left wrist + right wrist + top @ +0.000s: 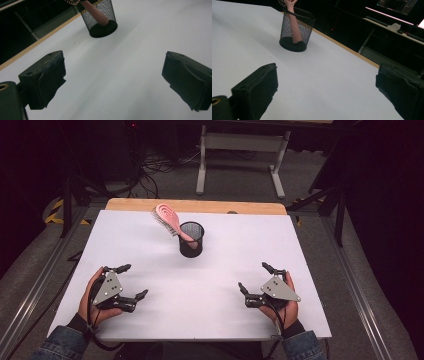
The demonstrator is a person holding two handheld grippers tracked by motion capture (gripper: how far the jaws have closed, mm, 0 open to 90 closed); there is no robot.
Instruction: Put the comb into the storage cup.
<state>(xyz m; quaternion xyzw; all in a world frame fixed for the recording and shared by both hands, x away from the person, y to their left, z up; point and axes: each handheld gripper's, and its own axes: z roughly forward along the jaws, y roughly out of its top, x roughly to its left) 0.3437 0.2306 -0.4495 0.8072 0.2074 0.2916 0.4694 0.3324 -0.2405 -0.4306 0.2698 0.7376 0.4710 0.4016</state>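
Note:
A pink hairbrush (169, 219) stands handle-down in a black mesh cup (192, 240) at the back middle of the white table (210, 270); its head leans out to the left. The cup (100, 18) shows the pink handle (96, 13) through the mesh, as does the cup (296, 30) in the right gripper view. My left gripper (134, 281) rests open near the front left, nothing between its jaws. My right gripper (254, 277) rests open near the front right, also holding nothing. Both are well short of the cup.
A wooden strip (195, 206) runs along the table's far edge. Beyond it stands a white frame (240, 150) on the floor with cables. A desk with screens (397, 7) lies off to the right.

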